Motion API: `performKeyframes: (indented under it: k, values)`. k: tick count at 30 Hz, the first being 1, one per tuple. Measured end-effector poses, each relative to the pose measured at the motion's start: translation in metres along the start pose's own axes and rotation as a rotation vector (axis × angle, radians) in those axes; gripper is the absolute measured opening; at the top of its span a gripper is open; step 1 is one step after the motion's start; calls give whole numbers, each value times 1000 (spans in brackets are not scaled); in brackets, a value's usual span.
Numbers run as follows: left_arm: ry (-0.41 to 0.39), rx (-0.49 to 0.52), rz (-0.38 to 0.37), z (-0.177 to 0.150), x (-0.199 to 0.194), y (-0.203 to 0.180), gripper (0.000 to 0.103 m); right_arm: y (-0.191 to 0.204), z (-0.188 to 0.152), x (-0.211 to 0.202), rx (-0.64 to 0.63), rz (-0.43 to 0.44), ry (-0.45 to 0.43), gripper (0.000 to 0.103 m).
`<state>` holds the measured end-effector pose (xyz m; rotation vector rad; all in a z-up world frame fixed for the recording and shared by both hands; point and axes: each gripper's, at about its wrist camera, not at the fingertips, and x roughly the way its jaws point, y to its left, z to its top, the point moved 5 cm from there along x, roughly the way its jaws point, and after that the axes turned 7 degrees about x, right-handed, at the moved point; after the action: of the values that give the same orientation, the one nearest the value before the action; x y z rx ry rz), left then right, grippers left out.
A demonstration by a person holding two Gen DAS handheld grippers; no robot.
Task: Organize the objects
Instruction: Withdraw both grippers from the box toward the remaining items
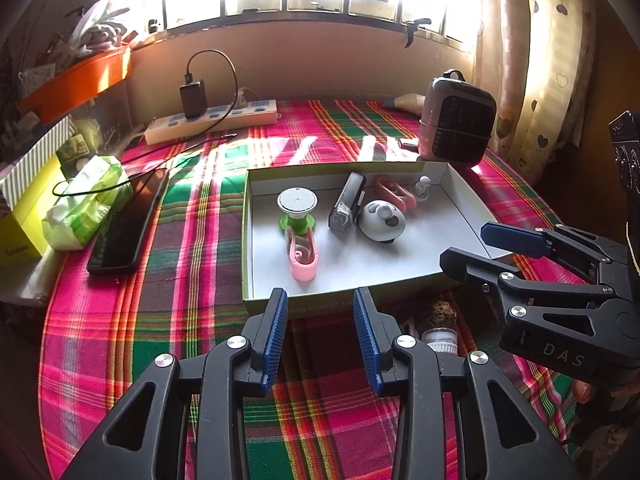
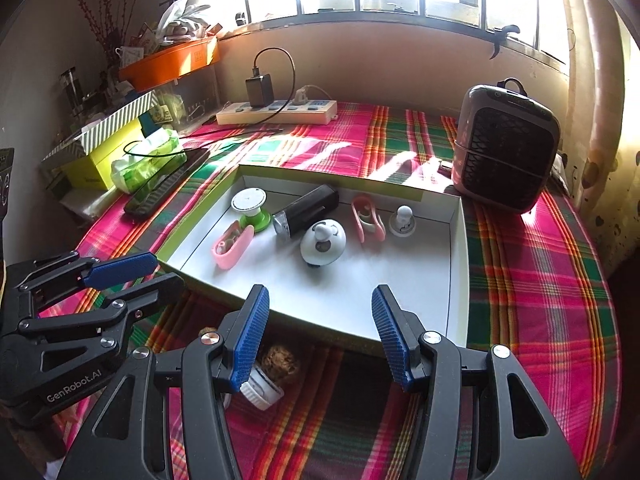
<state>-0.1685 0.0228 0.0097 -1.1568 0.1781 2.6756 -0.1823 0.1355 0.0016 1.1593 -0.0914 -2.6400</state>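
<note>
Shallow cardboard tray [image 2: 460, 264] on a plaid cloth [image 2: 540, 280] — small plastic items cluster toward its far edge.
Left gripper [image 1: 320, 304] and right gripper [image 2: 320, 300] both gape, empty; a possibly ribbed white pot [image 2: 262, 390] sits before the near rim.

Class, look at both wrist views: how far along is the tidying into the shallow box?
Done: six small items lie in the shallow white cardboard box, among them a dark cylindrical flashlight and a round white dome-shaped gadget. In hand: nothing; the left hand-held gripper and right hand-held gripper are both open. Left: a small white ribbed pot with a brown lump sits on the cloth outside the box.
</note>
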Motion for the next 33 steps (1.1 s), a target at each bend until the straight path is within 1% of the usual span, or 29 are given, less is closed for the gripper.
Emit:
performKeyframes:
  k: [5,9,17,20,23,28,33]
  values:
    - [-2,-7,-15,-10,-4,0,32,-4,-10,-8,21,-9,-14,55]
    - [-11,-35,-42,-18,-8,0,32,-6,-21,-10,20,-22,-12,55]
    - [7,-67,-57,-34,-5,4,32,-2,-44,-7,60,23,30,55]
    - [12,-74,-62,-37,-3,5,32,1,-47,-2,66,21,45,55]
    - [18,-78,-69,-39,-1,6,32,7,-49,0,71,49,54,55]
    - [23,-78,-81,-41,0,7,32,18,-51,4,48,43,65,55]
    - [24,-81,-86,-42,1,9,32,18,-53,11,71,39,79,55]
